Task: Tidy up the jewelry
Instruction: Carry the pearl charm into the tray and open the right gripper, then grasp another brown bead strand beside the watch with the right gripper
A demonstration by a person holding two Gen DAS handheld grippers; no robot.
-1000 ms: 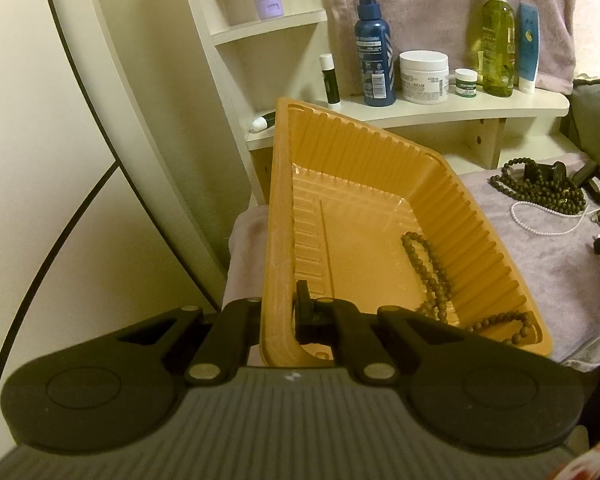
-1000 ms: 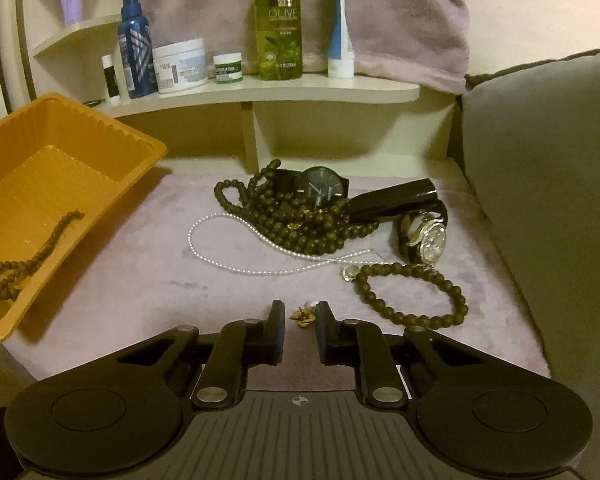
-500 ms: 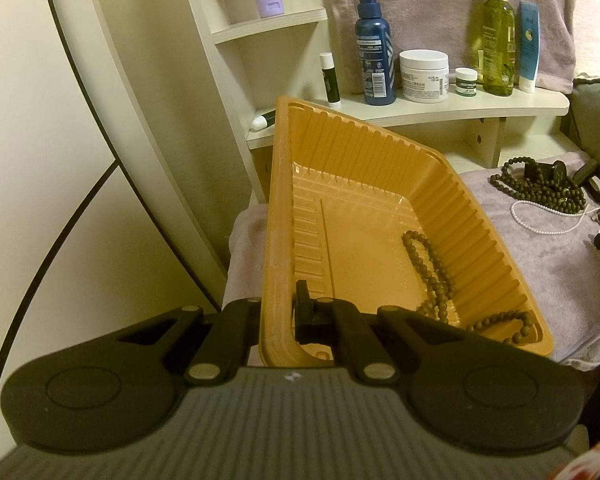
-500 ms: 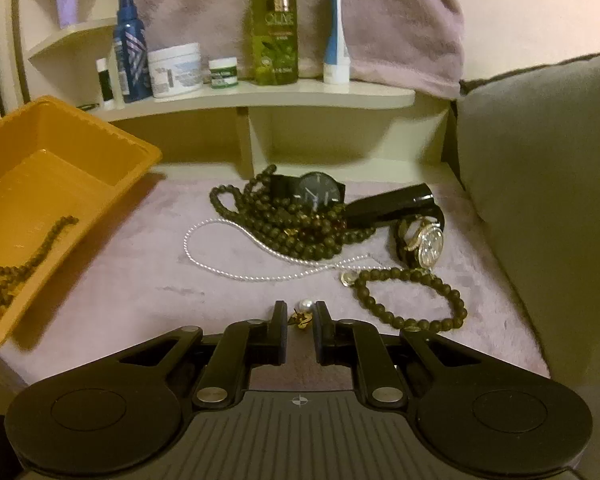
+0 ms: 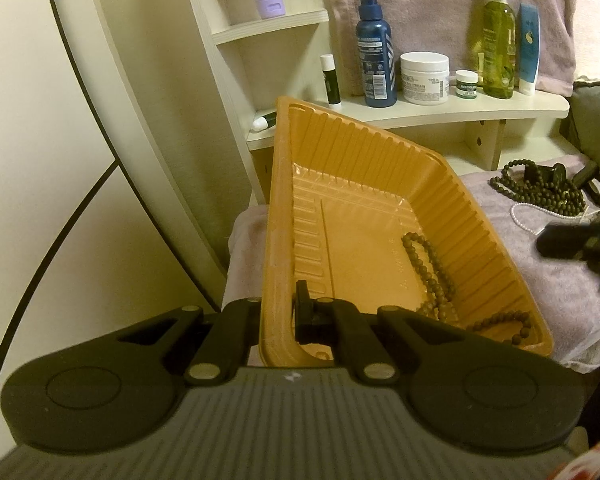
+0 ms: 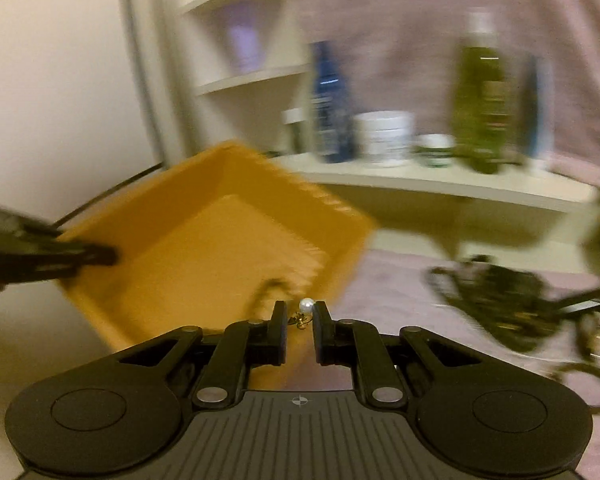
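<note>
Jewelry is being gathered: the right gripper (image 6: 300,316) is pinching a pearl earring (image 6: 305,309), heading for the tray (image 5: 380,216) whose rim the left gripper (image 5: 278,312) is clamping; release over it comes next.

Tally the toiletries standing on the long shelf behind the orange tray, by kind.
Bottles: 2, blue spray bottle, green bottle
Jars: 2, large white jar, small jar
Tubes: 1, blue tube
Sticks: 1, lip balm stick
Total: 6

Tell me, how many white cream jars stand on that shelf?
2. A big white jar stands beside the blue spray bottle; a small jar sits between it and the green bottle. Others may be hidden.
</note>
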